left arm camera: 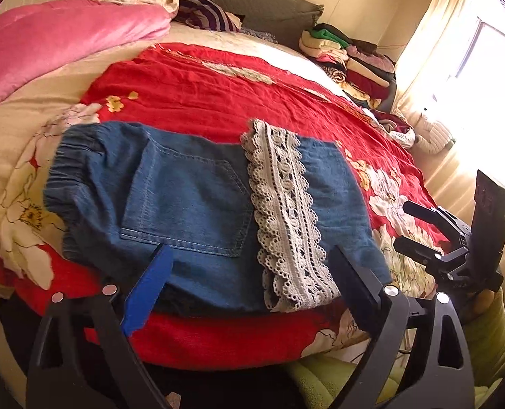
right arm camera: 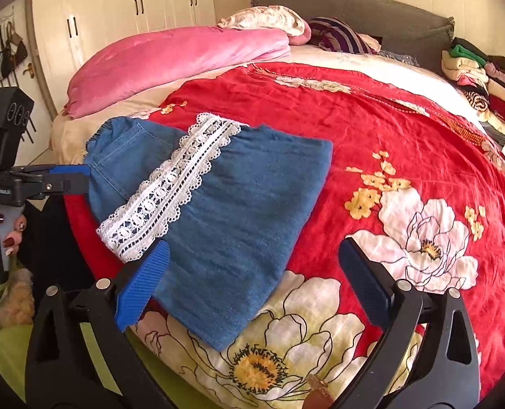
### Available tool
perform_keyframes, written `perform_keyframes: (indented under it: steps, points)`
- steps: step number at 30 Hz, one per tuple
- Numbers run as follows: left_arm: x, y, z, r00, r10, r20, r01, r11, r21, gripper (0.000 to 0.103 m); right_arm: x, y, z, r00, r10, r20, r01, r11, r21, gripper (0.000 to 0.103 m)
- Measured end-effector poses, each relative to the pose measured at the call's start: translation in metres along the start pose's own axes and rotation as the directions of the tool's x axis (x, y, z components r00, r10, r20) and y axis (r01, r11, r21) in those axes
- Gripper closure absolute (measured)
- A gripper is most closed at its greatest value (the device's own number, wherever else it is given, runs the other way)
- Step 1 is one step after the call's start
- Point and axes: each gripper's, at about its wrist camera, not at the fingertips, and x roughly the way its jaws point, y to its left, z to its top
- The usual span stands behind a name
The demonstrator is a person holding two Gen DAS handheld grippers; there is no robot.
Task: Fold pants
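Note:
Blue denim pants lie folded on the red floral bedspread, with a white lace band across them and the elastic waist at the left. My left gripper is open and empty, its fingertips just over the pants' near edge. In the right wrist view the pants and lace band lie ahead to the left. My right gripper is open and empty, its left finger over the pants' near corner. The right gripper also shows in the left wrist view, and the left gripper shows in the right wrist view at the pants' left edge.
A pink quilt and pillows lie at the head of the bed. A stack of folded clothes sits at the far right edge. White wardrobes stand behind the bed. A bright window is at the right.

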Motion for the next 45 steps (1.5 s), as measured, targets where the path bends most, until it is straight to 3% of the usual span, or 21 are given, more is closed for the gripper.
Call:
perform_keyframes:
  steps: [14, 30, 43, 45]
  points:
    - [-0.049, 0.037, 0.008, 0.985, 0.133, 0.114, -0.128, 0.99, -0.054, 0.005, -0.01, 0.017, 0.047, 0.997, 0.022, 0.077, -0.019, 0.999, -0.038, 0.009]
    - [-0.069, 0.094, -0.001, 0.977, 0.181, 0.116, -0.156, 0.967, -0.199, 0.005, 0.015, 0.065, 0.108, 0.989, 0.124, 0.077, -0.113, 0.984, -0.137, 0.009]
    - [-0.049, 0.093, -0.008, 0.996, 0.009, 0.093, 0.013, 0.972, -0.234, 0.007, 0.068, 0.104, 0.153, 0.965, 0.259, -0.034, -0.261, 0.944, -0.201, 0.009]
    - [-0.045, 0.092, -0.008, 0.996, -0.007, 0.09, 0.029, 0.971, -0.239, 0.011, 0.078, 0.11, 0.157, 0.964, 0.261, -0.053, -0.266, 0.939, -0.219, 0.009]
